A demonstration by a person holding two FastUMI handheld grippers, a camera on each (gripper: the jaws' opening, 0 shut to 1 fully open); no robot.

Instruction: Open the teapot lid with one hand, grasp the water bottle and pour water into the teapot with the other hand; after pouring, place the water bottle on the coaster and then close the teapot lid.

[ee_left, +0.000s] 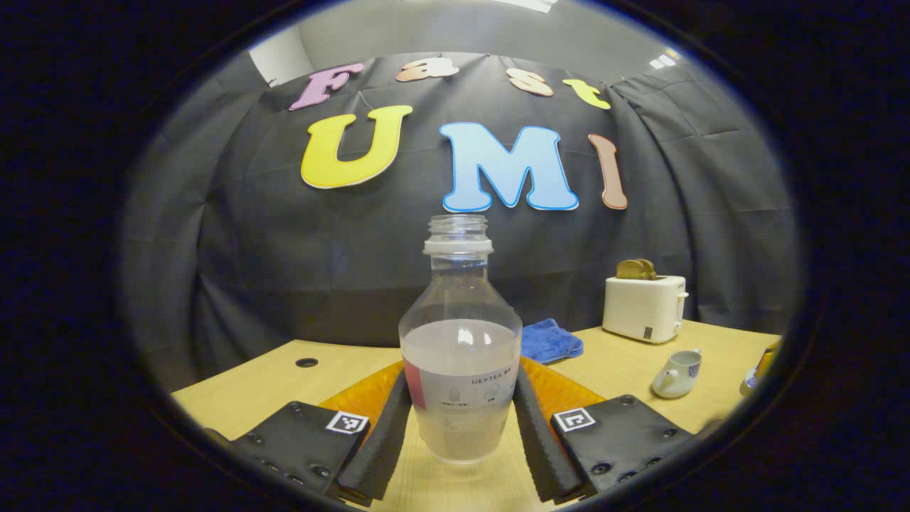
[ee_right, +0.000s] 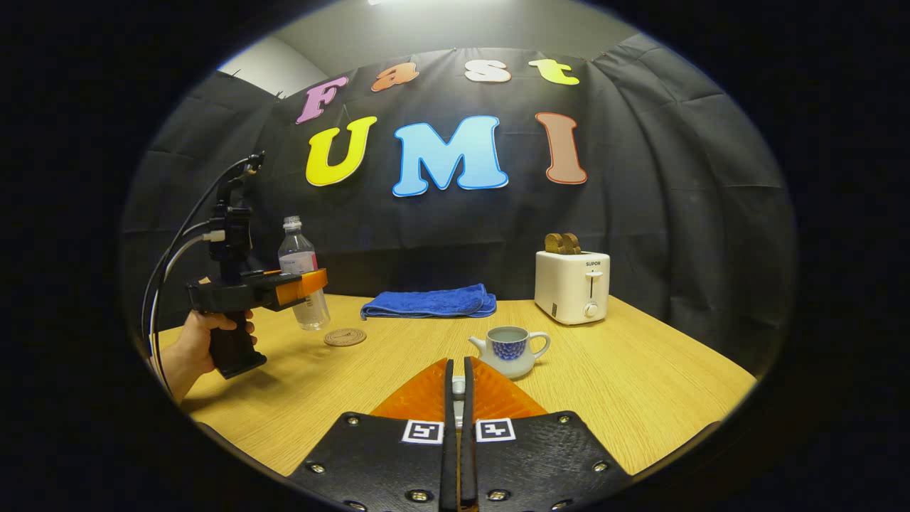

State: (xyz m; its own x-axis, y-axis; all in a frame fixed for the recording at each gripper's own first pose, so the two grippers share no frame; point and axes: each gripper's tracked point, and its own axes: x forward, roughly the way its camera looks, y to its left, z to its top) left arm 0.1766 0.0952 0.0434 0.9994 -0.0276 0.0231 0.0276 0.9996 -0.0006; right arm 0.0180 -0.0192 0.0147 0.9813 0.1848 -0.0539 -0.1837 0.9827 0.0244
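Observation:
The clear, uncapped water bottle (ee_left: 461, 355), about half full of cloudy water, stands upright between the fingers of my left gripper (ee_left: 462, 377), which press on both its sides. In the right gripper view a hand (ee_right: 195, 348) holds that left gripper (ee_right: 307, 283) around the bottle (ee_right: 298, 256), just left of the round brown coaster (ee_right: 345, 336). I cannot tell whether the bottle's base touches the table. The white teapot with a blue pattern (ee_right: 510, 350) sits lidless mid-table, with water showing inside. My right gripper (ee_right: 457, 364) is shut near the table's front, a small white piece of the lid (ee_right: 458, 387) pinched between its fingers.
A white toaster (ee_right: 572, 284) with bread in it stands at the back right. A folded blue cloth (ee_right: 430, 302) lies along the back wall. The teapot (ee_left: 679, 372) is to the right of the bottle in the left gripper view. The wooden table (ee_right: 640, 384) has a small round hole (ee_left: 306, 363).

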